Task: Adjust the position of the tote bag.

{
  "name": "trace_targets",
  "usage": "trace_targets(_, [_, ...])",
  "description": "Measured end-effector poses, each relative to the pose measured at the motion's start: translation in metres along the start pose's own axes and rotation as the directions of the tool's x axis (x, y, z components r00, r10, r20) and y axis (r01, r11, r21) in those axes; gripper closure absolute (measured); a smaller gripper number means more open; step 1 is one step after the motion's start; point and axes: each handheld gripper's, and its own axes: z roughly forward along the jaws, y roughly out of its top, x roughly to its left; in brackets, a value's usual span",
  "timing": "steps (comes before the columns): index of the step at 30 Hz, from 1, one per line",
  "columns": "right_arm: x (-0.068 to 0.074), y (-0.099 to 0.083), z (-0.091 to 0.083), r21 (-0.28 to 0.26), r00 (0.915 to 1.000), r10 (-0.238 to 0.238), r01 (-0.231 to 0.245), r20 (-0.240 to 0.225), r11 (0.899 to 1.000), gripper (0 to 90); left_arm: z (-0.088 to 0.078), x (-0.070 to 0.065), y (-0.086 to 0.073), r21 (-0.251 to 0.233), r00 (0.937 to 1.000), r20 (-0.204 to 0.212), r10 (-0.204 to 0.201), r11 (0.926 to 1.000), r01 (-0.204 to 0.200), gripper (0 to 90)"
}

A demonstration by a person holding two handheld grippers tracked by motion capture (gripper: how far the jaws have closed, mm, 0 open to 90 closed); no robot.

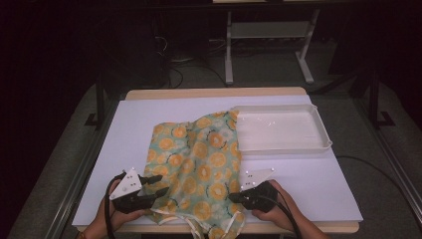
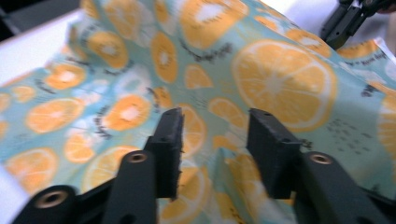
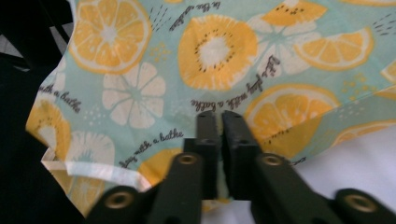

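Right claw (image 3: 218,122) pinches citrus cloth (image 1: 199,159); left claw (image 2: 215,135) parted

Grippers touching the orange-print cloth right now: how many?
2. The left gripper sits open at the near left edge of the teal orange-slice-print cloth, fabric between its jaws. The right gripper is shut on the near right edge.

cloth (image 1: 199,164) on table (image 1: 308,189) | tray (image 1: 283,130) right-behind, touching cloth
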Motion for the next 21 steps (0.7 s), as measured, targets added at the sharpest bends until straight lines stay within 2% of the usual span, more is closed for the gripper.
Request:
trace_targets(1, [0.0, 0.0, 0.0, 0.0, 1.0, 0.0, 0.0, 0.0, 1.0, 90.0, -0.003, 0.002, 0.0, -0.008, 1.0, -0.003, -0.005, 1.0, 0.005, 49.4])
trace_targets(3, [-0.001, 0.0, -0.002, -0.008, 0.9999, -0.005, 0.005, 0.01, 1.0, 90.0, -0.008, 0.007, -0.001, -0.014, 0.9997, 0.018, -0.016, 0.9998, 0.016, 46.8])
trace_targets(4, [-0.002, -0.001, -0.006, -0.014, 0.9993, -0.005, 0.005, 0.036, 1.0, 90.0, -0.01, 0.01, -0.001, -0.009, 0.9991, 0.034, -0.023, 0.9997, 0.023, 39.2])
trace_targets(5, [-0.002, -0.001, -0.006, -0.014, 0.9993, -0.005, 0.005, 0.036, 1.0, 90.0, -0.012, 0.012, -0.002, -0.003, 0.9989, 0.041, -0.021, 0.9998, 0.021, 39.2])
trace_targets(6, [-0.003, -0.001, -0.007, -0.019, 0.9989, -0.009, 0.01, 0.046, 1.0, 90.0, -0.015, 0.013, -0.004, -0.004, 0.9996, 0.026, -0.015, 0.9999, 0.015, 36.6])
trace_targets(9, [-0.007, -0.003, -0.012, -0.027, 0.9978, 0.004, -0.003, 0.067, 1.0, 90.0, -0.023, 0.017, -0.007, -0.014, 0.9979, 0.036, -0.054, 0.9984, 0.055, 28.7])
trace_targets(10, [-0.007, -0.004, -0.015, -0.039, 0.9982, 0.005, -0.002, 0.059, 0.999, 86.4, -0.025, 0.017, -0.008, -0.006, 0.9981, 0.035, -0.05, 0.9987, 0.051, 26.5])
trace_targets(11, [-0.007, -0.003, -0.016, -0.05, 0.998, 0.004, -0.001, 0.063, 0.999, 75.0, -0.028, 0.015, -0.009, 0.0, 0.9982, 0.045, -0.04, 0.9992, 0.04, 26.6])
trace_targets(12, [-0.007, -0.003, -0.016, -0.05, 0.998, 0.004, -0.001, 0.063, 0.999, 75.0, -0.028, 0.015, -0.009, 0.0, 0.9982, 0.045, -0.04, 0.9992, 0.04, 26.5])
trace_targets(13, [-0.004, 0.0, -0.018, -0.078, 0.9996, 0.009, -0.007, 0.027, 0.997, 57.6, -0.03, 0.012, -0.01, 0.01, 0.998, 0.059, -0.02, 0.9998, 0.019, 26.5])
trace_targets(14, [-0.001, 0.002, -0.018, -0.088, 0.9999, 0.003, -0.002, 0.013, 0.996, 53.5, -0.031, 0.011, -0.01, 0.015, 0.9977, 0.067, -0.01, 0.9999, 0.009, 26.9])
trace_targets(15, [-0.001, 0.002, -0.018, -0.088, 0.9999, 0.003, -0.002, 0.013, 0.996, 53.5, -0.031, 0.011, -0.01, 0.015, 0.9977, 0.067, -0.01, 0.9999, 0.009, 29.0])
trace_targets(16, [0.002, 0.004, -0.018, -0.095, 0.9999, -0.01, 0.011, 0.005, 0.995, 50.0, -0.032, 0.01, -0.011, 0.013, 0.9964, 0.085, -0.003, 0.9999, 0.002, 29.0])
trace_targets(18, [0.009, 0.009, -0.017, -0.095, 0.9992, -0.038, 0.036, -0.016, 0.995, 44.5, -0.034, 0.009, -0.01, 0.006, 0.9968, 0.08, -0.006, 1.0, 0.006, 30.8])
trace_targets(19, [0.015, 0.012, -0.015, -0.089, 0.998, -0.063, 0.062, -0.007, 0.994, 41.1, -0.036, 0.009, -0.009, 0.001, 0.9964, 0.084, -0.007, 1.0, 0.007, 30.3])
trace_targets(21, [0.017, 0.013, -0.014, -0.086, 0.9974, -0.071, 0.07, -0.01, 0.994, 41.1, -0.039, 0.008, -0.009, -0.002, 0.9925, 0.122, -0.01, 0.9999, 0.011, 29.5])
